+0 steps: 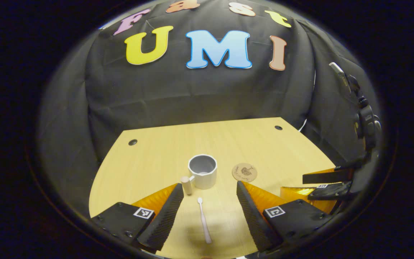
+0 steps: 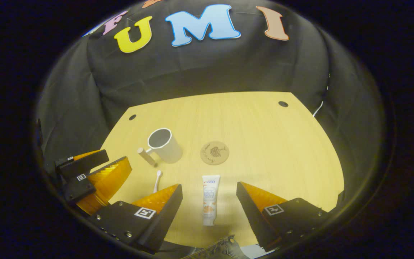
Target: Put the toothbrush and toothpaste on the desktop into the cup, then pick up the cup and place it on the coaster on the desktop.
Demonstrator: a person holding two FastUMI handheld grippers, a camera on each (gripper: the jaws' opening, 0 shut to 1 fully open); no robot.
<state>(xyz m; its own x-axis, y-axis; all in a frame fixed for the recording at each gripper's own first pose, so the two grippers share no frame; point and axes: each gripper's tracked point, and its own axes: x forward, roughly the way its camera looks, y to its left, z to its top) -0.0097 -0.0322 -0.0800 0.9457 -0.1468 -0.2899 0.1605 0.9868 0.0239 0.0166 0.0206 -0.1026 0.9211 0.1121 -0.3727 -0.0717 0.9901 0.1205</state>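
A white toothbrush [image 1: 204, 220] lies on the wooden desktop [image 1: 164, 151], between the fingers of my open left gripper [image 1: 210, 212] and just below them. Beyond it stands a grey cup [image 1: 202, 171] with a wooden handle. A round brown coaster [image 1: 244, 172] lies to the cup's right. In the right gripper view a white toothpaste tube [image 2: 209, 200] lies lengthwise between the fingers of my open right gripper [image 2: 209, 201]. The cup [image 2: 164, 145], coaster [image 2: 214, 153] and toothbrush head [image 2: 157, 180] sit farther off. The other gripper appears at the right edge [image 1: 323, 183] and at the left edge [image 2: 84, 172].
The desktop [image 2: 264, 144] has small dark holes near its far corners [image 1: 132, 142] [image 2: 283, 104]. Black cloth walls close in behind and beside it. A dark mounted device [image 1: 365, 118] hangs at the right. A patch of denim [image 2: 221, 248] shows at the near edge.
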